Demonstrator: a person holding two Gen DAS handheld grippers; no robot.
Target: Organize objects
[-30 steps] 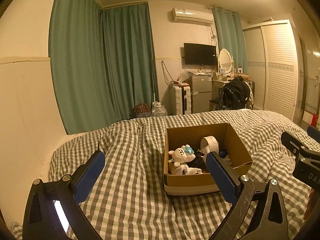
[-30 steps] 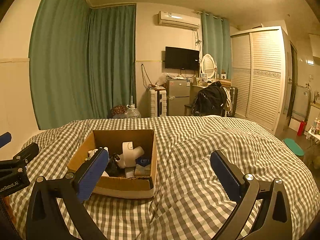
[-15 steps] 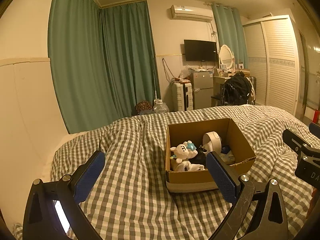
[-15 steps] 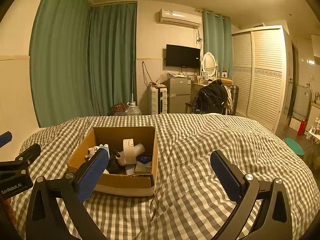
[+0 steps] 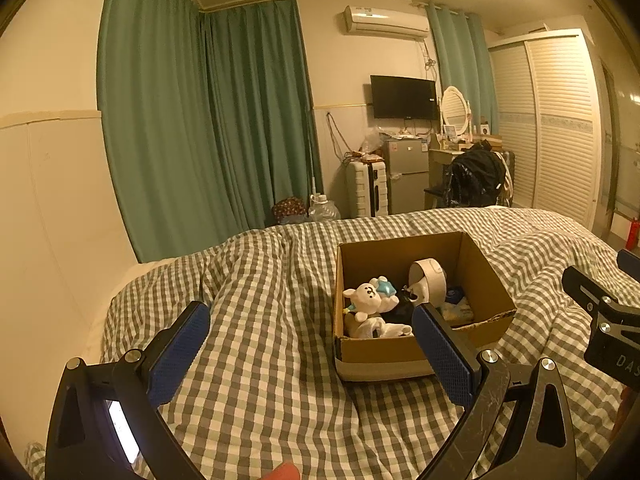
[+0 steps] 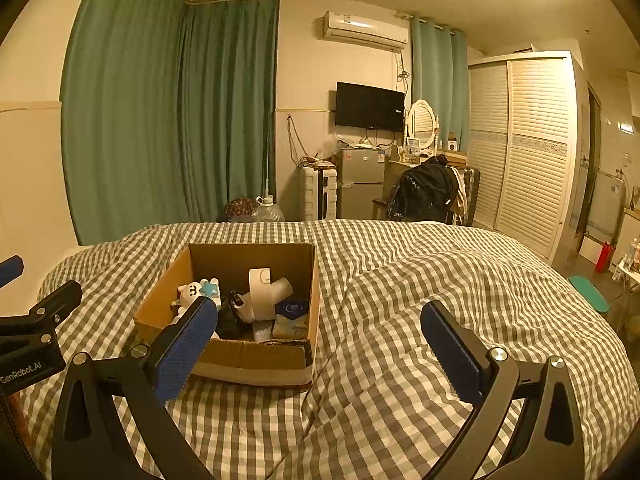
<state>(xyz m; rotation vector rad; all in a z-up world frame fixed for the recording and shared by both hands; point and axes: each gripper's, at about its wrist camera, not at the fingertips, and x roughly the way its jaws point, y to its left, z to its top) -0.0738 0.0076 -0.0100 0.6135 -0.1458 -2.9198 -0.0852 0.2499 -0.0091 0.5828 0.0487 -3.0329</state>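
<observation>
So here's the setup: a cardboard box [image 6: 240, 312] sits on the checked duvet [image 6: 400, 320] of the bed, and everything small that I can see is already inside it: a white plush toy [image 5: 366, 296], a white roll-shaped gadget [image 6: 262, 292], something dark in the middle and a couple of flat packets at the right side. Nothing loose shows on the duvet around it, so this fits either a box filled up or one about to be emptied out, can't say which. Both tongs are spread wide with nothing between them: the left tongs [image 5: 310, 354] hover low over the duvet just left of the box, the right tongs [image 6: 320, 346] hover just right of it, so the box sits between the two, probably so either side can get at it. The box walls are tall, so anything goes in or out from above. Lots of open duvet left and right, but it's lumpy and soft.
</observation>
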